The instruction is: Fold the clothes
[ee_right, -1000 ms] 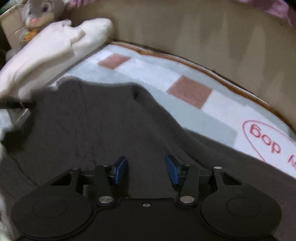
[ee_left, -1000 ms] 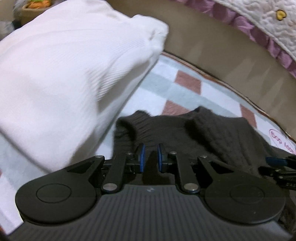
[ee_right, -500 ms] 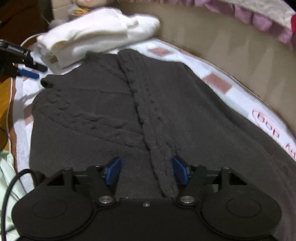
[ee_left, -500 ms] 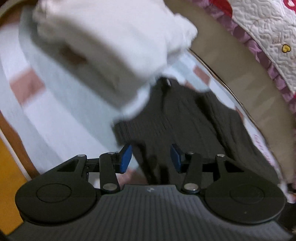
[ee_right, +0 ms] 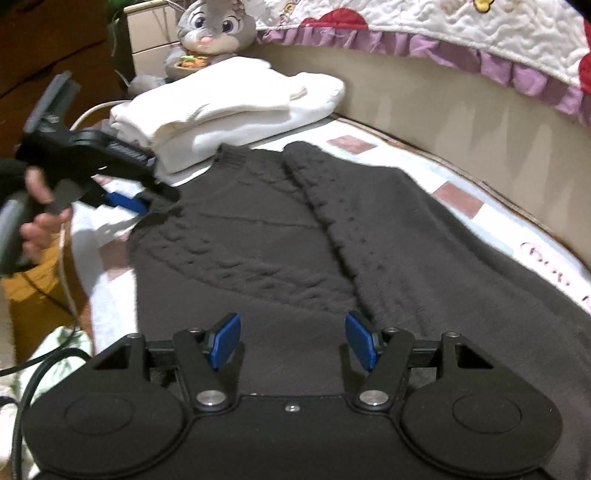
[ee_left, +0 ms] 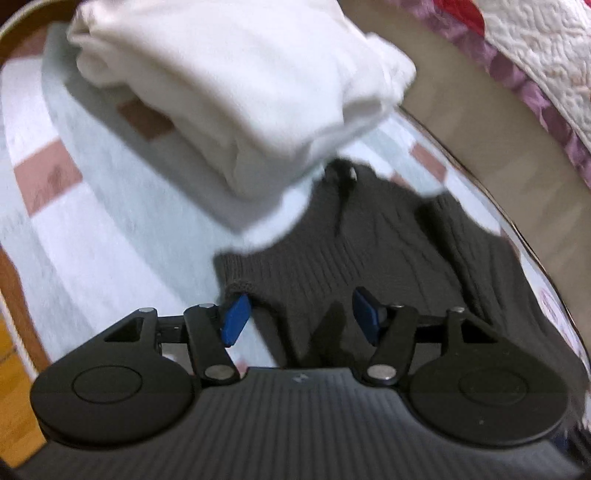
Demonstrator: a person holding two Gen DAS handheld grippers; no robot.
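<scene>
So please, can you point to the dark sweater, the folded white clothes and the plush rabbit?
dark sweater (ee_right: 258, 236), right wrist view, cable-knit front.
folded white clothes (ee_right: 236, 110), right wrist view, top layer.
plush rabbit (ee_right: 216, 27), right wrist view, face.

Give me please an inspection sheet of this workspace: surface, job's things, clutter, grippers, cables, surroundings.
Surface: white blanket with pale grey and pink squares.
Job's things: dark grey cable-knit sweater lying spread flat; folded white knit garment beside its far end.
Clutter: nothing seen.
Grippers: left gripper opening, sweater edge between the jaws, pads not pressing; right gripper open above the sweater.
Cables: black cable at near left.
Surroundings: grey plush rabbit; quilt with purple frill; beige padded side.
</scene>
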